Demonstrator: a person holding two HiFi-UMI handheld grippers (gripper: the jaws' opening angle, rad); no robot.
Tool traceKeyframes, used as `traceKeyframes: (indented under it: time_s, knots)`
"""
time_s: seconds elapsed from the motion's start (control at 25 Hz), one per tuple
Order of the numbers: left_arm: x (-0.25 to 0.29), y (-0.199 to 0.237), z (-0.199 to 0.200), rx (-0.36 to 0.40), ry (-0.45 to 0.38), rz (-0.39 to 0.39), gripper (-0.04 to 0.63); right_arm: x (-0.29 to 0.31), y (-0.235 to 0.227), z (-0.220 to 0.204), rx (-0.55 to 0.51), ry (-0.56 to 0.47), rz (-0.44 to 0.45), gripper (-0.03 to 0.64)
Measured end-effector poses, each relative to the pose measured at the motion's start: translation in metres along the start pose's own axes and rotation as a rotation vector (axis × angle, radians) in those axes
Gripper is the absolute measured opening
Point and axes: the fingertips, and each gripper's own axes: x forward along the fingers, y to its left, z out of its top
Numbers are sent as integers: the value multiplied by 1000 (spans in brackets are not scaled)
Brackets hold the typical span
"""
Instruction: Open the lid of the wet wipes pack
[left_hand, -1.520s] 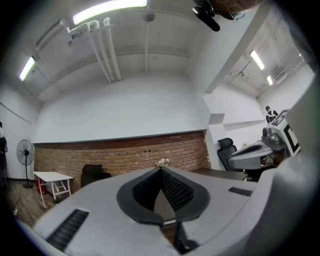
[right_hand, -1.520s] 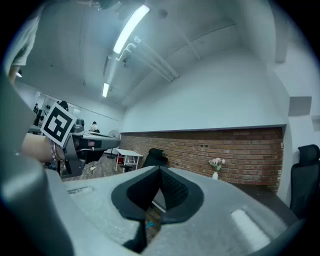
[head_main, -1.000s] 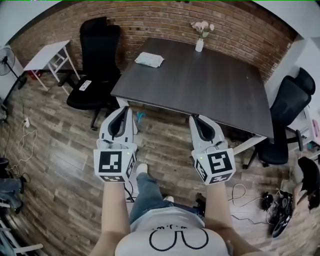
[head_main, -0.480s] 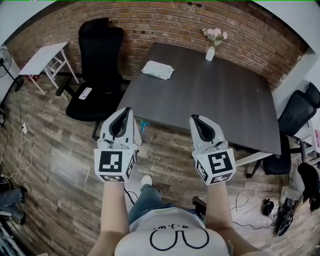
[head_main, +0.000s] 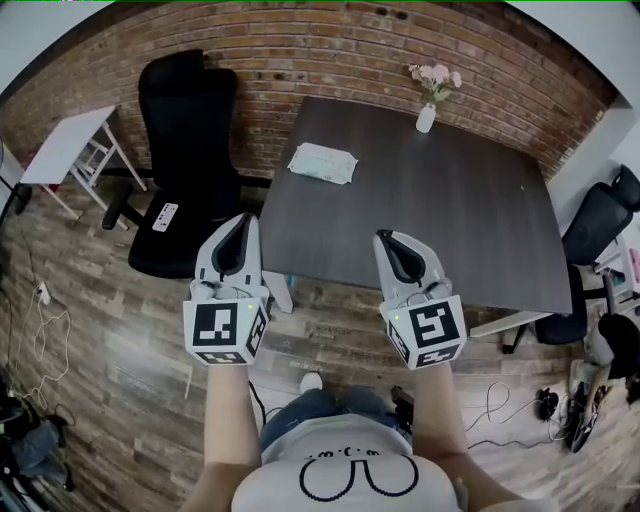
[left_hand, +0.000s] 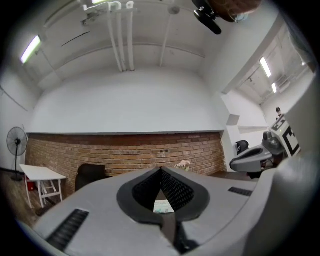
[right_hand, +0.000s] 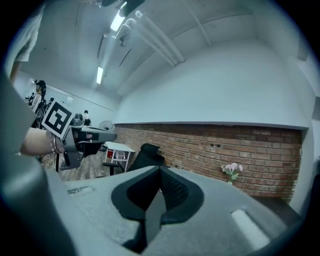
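The wet wipes pack (head_main: 322, 162), pale green and white, lies flat near the left edge of the dark table (head_main: 450, 220). Both grippers are held level in front of me, short of the table's near edge and well apart from the pack. My left gripper (head_main: 240, 226) is shut and empty, its tip just left of the table's near corner. My right gripper (head_main: 386, 242) is shut and empty too, over the near edge. In the left gripper view the pack (left_hand: 163, 206) shows small through the hollow behind the closed left gripper (left_hand: 161, 172). The right gripper (right_hand: 160, 170) points at the brick wall.
A black office chair (head_main: 190, 150) stands left of the table with a small white device (head_main: 165, 217) on its seat. A vase of pink flowers (head_main: 428, 110) sits at the table's far edge. A white side table (head_main: 65, 145), another chair (head_main: 600, 230) and floor cables (head_main: 45, 300) surround.
I have walked closer to the table: table and pack have shifted toward me and rightward in view. Both grippers keep the same shut pose in front of me.
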Motion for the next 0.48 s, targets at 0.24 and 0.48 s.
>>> traceKeyframes:
  time_s: [0.24, 0.48]
  knots:
    - [29, 21, -19, -62, 26, -15, -2, 30, -14, -9, 14, 29, -28, 3]
    - [66, 35, -42, -58, 67, -15, -2, 69, -30, -20, 44, 36, -15, 3]
